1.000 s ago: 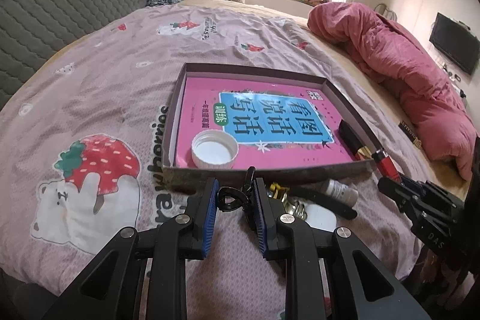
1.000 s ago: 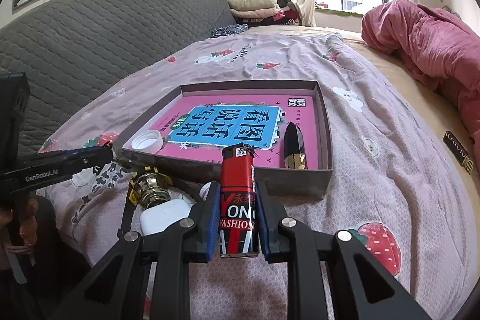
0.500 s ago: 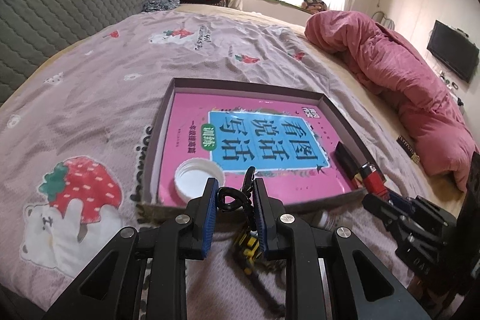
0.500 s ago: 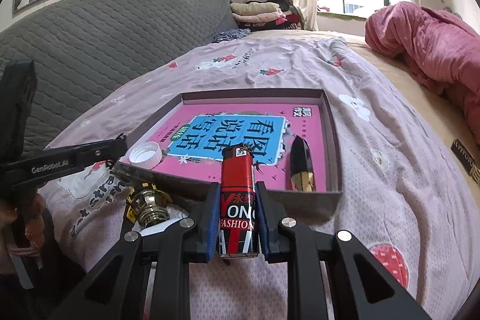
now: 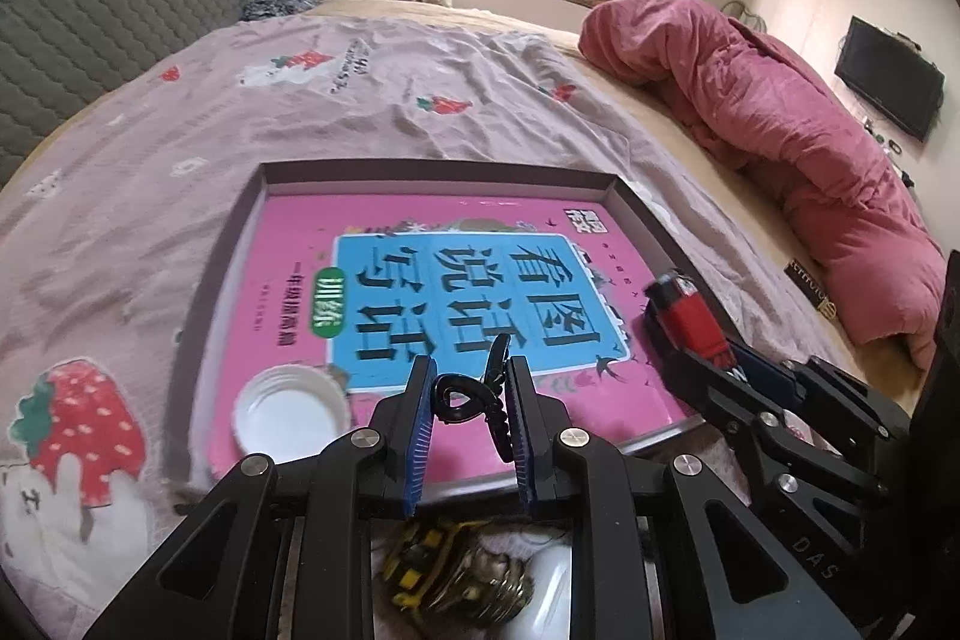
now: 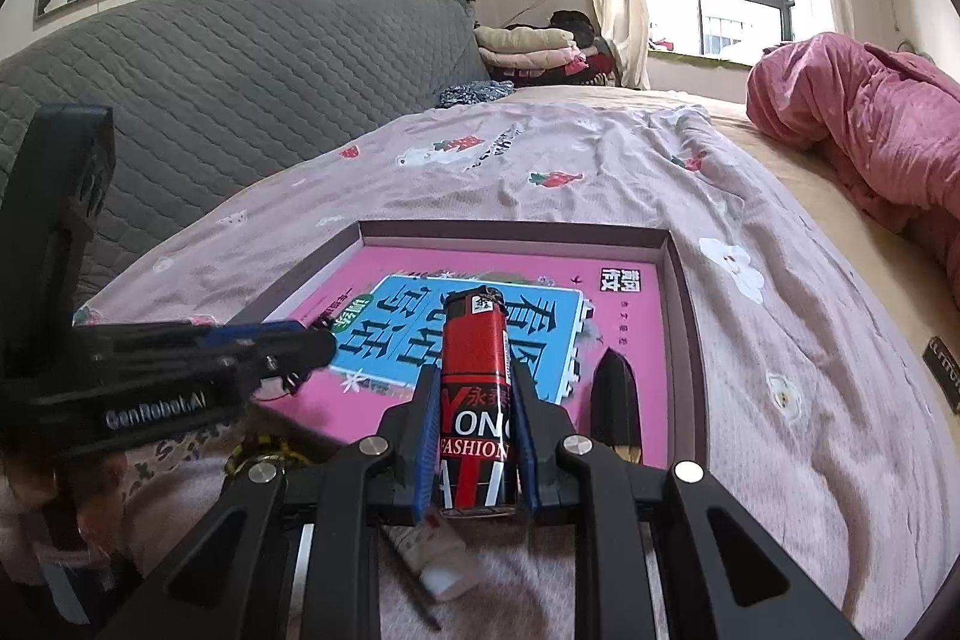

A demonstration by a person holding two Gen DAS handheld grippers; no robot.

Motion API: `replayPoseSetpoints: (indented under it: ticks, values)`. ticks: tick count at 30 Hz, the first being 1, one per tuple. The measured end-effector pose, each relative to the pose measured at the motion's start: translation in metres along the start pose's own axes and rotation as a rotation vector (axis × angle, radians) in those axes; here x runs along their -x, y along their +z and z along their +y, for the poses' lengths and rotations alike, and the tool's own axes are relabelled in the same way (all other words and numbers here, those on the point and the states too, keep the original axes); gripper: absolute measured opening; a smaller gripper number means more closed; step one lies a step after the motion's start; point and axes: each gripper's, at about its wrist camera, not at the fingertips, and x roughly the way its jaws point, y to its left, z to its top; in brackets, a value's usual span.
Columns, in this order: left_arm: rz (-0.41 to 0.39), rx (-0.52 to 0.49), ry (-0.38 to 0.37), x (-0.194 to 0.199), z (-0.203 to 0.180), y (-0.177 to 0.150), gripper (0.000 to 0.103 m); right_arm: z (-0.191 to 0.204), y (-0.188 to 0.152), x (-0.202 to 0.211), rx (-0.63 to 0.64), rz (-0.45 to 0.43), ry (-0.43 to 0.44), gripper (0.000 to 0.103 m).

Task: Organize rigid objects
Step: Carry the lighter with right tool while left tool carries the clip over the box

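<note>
Grippers clamp hair clip (image 5: 474, 394), lighter (image 6: 477, 400)

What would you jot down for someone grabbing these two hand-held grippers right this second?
Left gripper: shut on a black hair clip, over the tray's near edge.
Right gripper: shut on a red lighter, over the tray's right side.
Already in the tray: pink book, white cap, a dark pointed item.
Left to do: set down clip and lighter in the tray, then fetch the bits lying on the bedspread in front of it, including a brass piece.
</note>
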Motion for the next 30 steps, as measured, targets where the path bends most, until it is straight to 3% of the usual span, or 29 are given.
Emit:
replayPoseSetpoints:
  ticks: [14,30]
  values:
    - [0.059,0.012,0.011,-0.03,0.006,-0.006,0.023,-0.004,0.004,-0.035,-0.01,0.054,0.049,0.022]
    - [0.075,-0.008,0.04,-0.037,0.008,-0.01,0.023,-0.009,0.001,-0.054,-0.038,0.125,0.092,0.022]
